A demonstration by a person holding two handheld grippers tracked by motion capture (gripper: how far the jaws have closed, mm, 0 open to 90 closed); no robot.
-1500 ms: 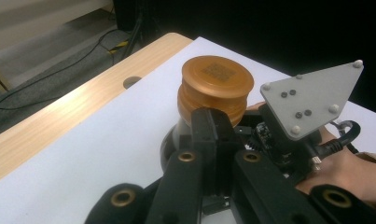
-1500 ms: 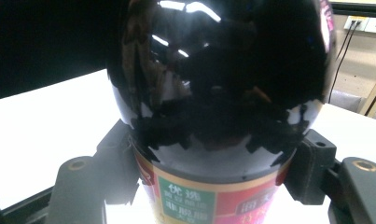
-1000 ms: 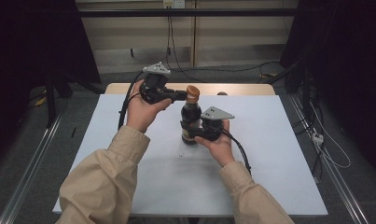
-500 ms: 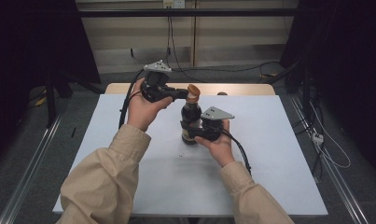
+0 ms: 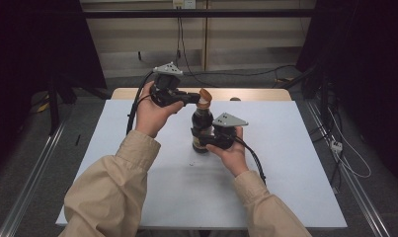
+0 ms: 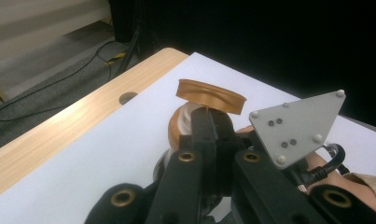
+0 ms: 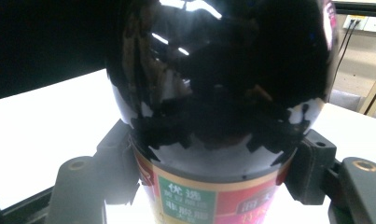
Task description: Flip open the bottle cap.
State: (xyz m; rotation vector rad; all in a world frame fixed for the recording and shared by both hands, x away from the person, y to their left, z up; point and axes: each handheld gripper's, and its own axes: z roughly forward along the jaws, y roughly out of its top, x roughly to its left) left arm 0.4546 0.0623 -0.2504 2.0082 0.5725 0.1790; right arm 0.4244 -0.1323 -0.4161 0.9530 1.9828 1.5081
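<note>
Hiding behind left tongs [image 6: 209,135]: bottle [image 5: 202,129] neck, cap [image 6: 211,96] hinge.

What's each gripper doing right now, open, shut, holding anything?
Left gripper: shut on the brown flip cap at the top of the bottle.
Right gripper: shut on the dark bottle, jaws clamped on either side of its body.

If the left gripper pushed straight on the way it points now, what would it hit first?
The left gripper is already at the bottle top, by the brown flip cap; beyond looks like bare table, though depth is unclear.
</note>
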